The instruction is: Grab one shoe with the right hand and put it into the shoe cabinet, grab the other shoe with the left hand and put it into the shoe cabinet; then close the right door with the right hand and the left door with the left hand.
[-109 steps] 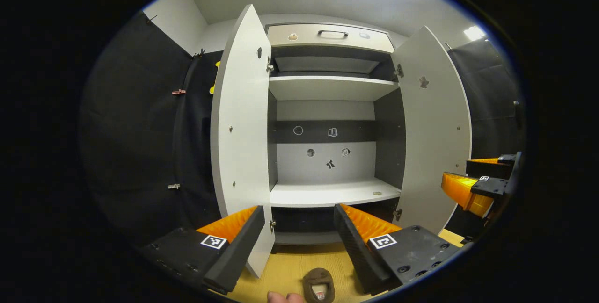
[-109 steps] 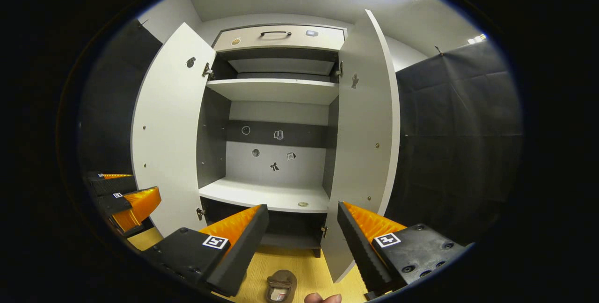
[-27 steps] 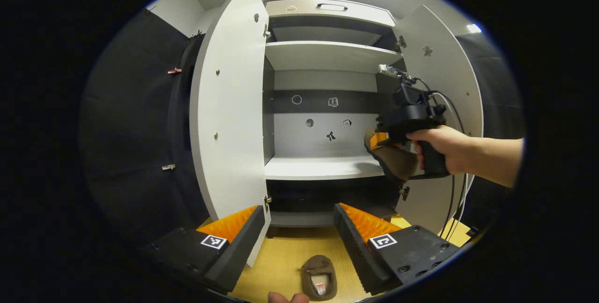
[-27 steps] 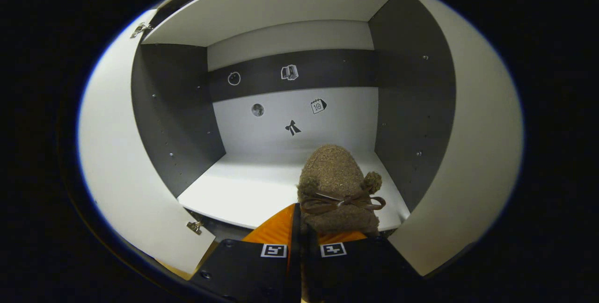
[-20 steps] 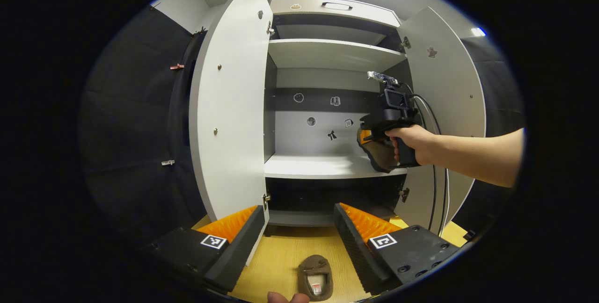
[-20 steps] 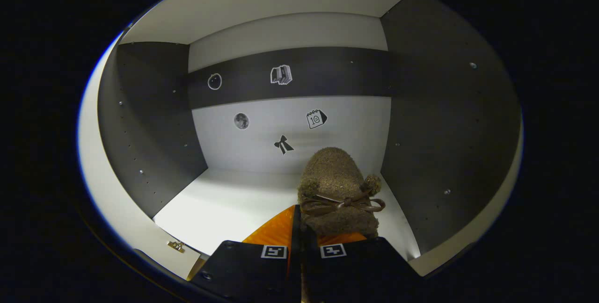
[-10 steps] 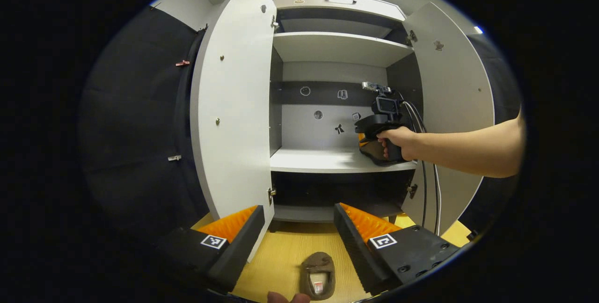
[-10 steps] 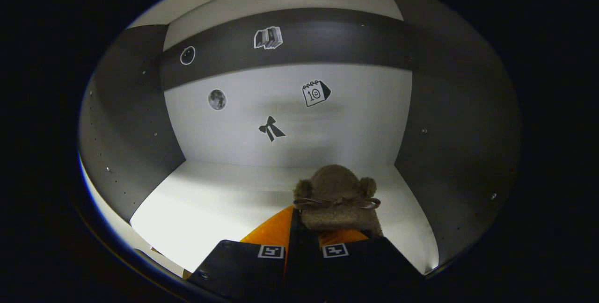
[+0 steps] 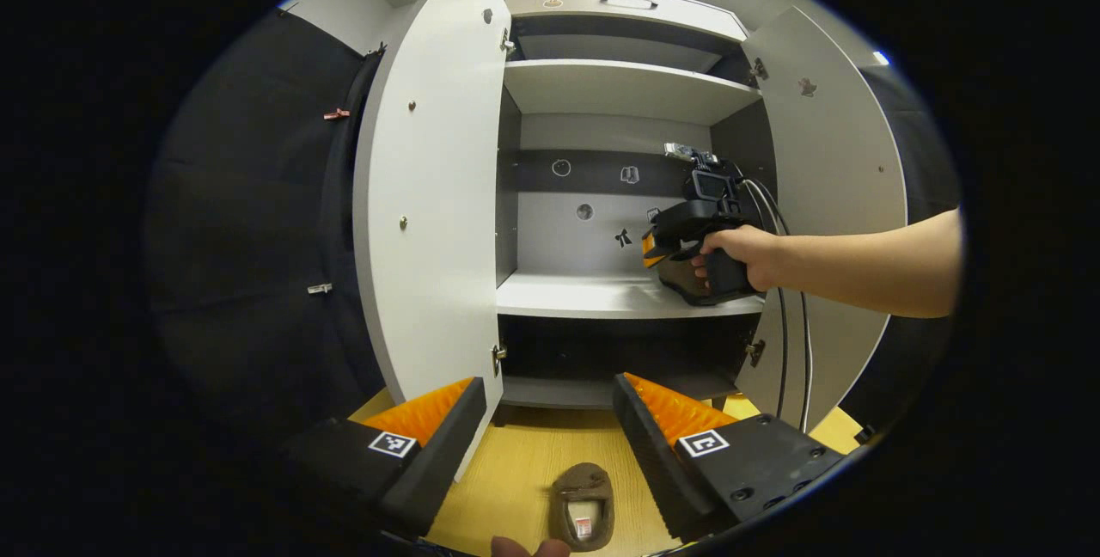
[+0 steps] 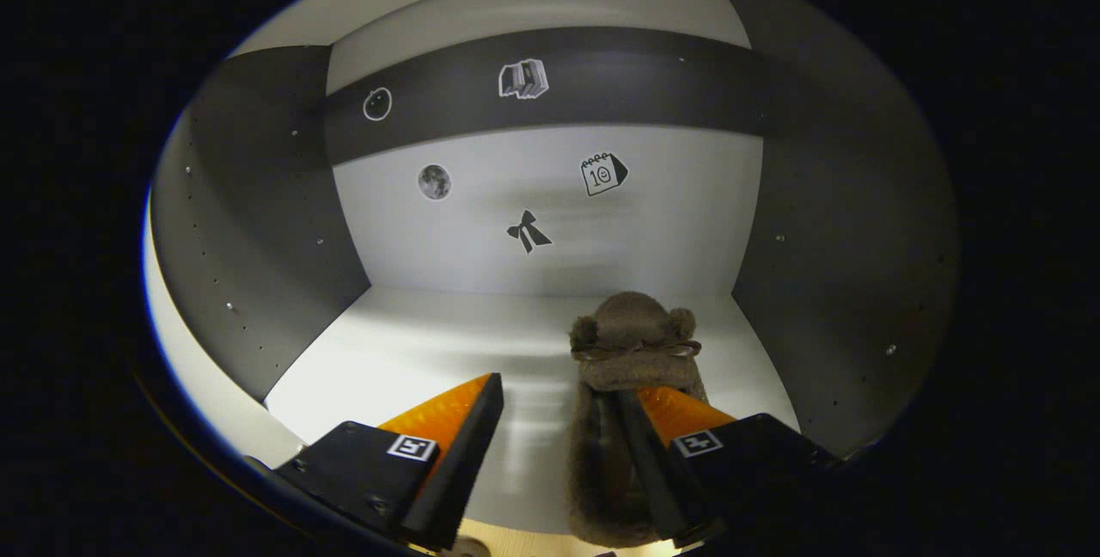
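- Right gripper: fingers spread apart, nothing pinched. It sits low over the front edge of the middle shelf, inside the shoe cabinet. In the left gripper view the same tool is held by a hand at the right end of that shelf, forearm reaching in from the right.
- Brown shoe: fuzzy, with a thin bow and 2 pom-poms across the top. It lies on the middle shelf toward its right edge, close to the dark right side wall. Long axis runs front to back; toe points at the back panel, heel opening at the shelf's front edge. The right finger overlaps its right side; whether it touches cannot be told. The left finger stands apart from it.
- Back panel: light grey with a dark band above, carrying small stickers, among them a bow, a moon and a calendar.
- Left gripper: fingers spread wide, holding nothing, hovering above the yellow wood floor in front of the cabinet.
- Second shoe: brown, on the floor between the 2 fingers in the view, near its bottom edge. Long axis points toward the cabinet, toe forward, opening facing up.
- Left door and right door: both swung open.
- Drawer: at the cabinet's top, with a handle.
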A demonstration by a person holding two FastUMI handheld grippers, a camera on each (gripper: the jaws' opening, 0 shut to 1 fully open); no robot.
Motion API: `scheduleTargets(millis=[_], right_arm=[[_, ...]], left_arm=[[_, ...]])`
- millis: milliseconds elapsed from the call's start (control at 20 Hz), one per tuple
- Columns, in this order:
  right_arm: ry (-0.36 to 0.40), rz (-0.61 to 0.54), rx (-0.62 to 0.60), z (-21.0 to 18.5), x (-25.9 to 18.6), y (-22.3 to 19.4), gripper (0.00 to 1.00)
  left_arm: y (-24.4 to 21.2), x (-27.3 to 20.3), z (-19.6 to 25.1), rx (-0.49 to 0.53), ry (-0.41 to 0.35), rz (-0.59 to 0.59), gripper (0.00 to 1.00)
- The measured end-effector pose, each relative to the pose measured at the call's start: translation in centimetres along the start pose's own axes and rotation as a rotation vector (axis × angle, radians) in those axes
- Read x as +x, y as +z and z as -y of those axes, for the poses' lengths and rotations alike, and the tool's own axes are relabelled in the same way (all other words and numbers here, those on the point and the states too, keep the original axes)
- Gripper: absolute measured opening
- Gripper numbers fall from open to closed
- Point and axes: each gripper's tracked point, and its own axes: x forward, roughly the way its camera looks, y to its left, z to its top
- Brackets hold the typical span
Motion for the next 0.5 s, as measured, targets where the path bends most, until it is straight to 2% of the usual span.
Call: scheduleTargets(millis=[100,300,500], right_arm=[[0.012,0.018,0.021,0.0,-1.5,0.3,0.94],[0.022,0.089,0.055,0.2,-5.2,1.8,0.98],[0.027,0.237,0.025,0.2,-11.3,4.4,0.98]], left_arm=[[-0.1,-0.1,0.0,0.007,-0.002,0.003,0.95],[-0.8,-0.4,0.1,0.023,-0.004,-0.001,0.95],[-2.4,-1.0,0.5,0.014,-0.042,-0.024,0.95]])
